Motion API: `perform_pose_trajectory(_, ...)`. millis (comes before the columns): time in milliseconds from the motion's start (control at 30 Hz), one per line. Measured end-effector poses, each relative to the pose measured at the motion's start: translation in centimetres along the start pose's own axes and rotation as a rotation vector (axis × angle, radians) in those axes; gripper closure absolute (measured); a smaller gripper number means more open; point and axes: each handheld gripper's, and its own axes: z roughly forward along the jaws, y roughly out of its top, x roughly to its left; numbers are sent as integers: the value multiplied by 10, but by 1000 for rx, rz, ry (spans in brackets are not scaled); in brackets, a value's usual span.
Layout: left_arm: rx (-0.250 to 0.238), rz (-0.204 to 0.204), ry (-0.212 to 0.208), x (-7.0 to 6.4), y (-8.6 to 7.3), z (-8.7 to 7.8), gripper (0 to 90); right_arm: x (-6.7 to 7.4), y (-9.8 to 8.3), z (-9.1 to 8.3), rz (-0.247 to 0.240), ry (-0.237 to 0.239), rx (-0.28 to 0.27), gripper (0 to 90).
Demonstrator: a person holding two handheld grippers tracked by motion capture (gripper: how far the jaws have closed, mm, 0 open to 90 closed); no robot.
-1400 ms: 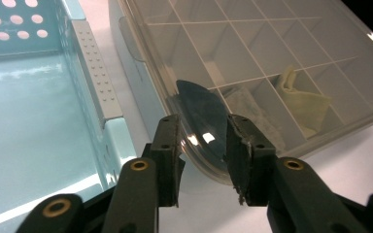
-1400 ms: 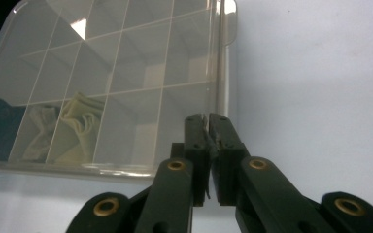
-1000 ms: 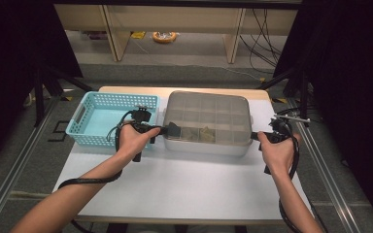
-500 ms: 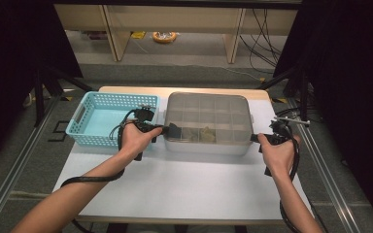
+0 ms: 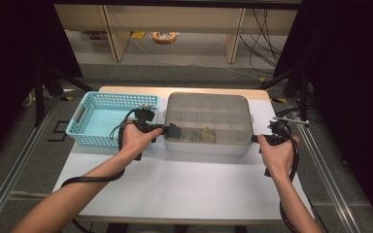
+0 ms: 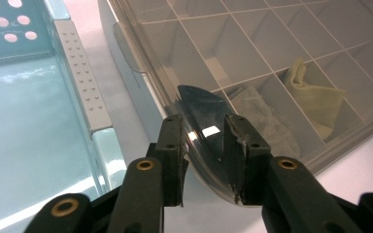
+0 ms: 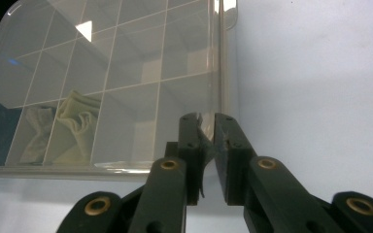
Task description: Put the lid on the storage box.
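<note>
A clear lidded compartment box (image 5: 209,109) lies in the middle of the white table. My left gripper (image 5: 167,130) is at its left end. Its jaws have just been closing, and in the left gripper view the left gripper (image 6: 204,121) pinches the curved clear latch tab (image 6: 201,104). At the right end, my right gripper (image 5: 255,139) has also just been closing. In the right gripper view the right gripper (image 7: 206,119) is shut on the thin clear latch (image 7: 205,133). Under the lid sit a pale yellow cloth (image 6: 315,97) and a grey cloth (image 6: 267,121).
A light blue perforated basket (image 5: 85,114) stands just left of the box, close beside my left hand. Bare white table (image 5: 199,179) runs from the box to the near edge. Metal rails (image 5: 320,160) flank the table on both sides.
</note>
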Motion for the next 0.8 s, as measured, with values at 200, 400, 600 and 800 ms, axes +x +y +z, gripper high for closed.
perform_pose_trajectory(200,-20,8,5,-1,1,-2,686,0,0,-1,-2,2,-5,865)
perform_pose_trajectory(400,-38,27,-2,-1,1,-11,694,-1,-3,-4,11,19,-21,884)
perform_pose_trajectory(600,-55,33,-19,0,-10,-25,705,-2,-8,-10,-19,17,-46,897)
perform_pose_trajectory(800,-64,41,-23,3,-21,-35,703,-3,-15,-13,-21,32,-57,892)
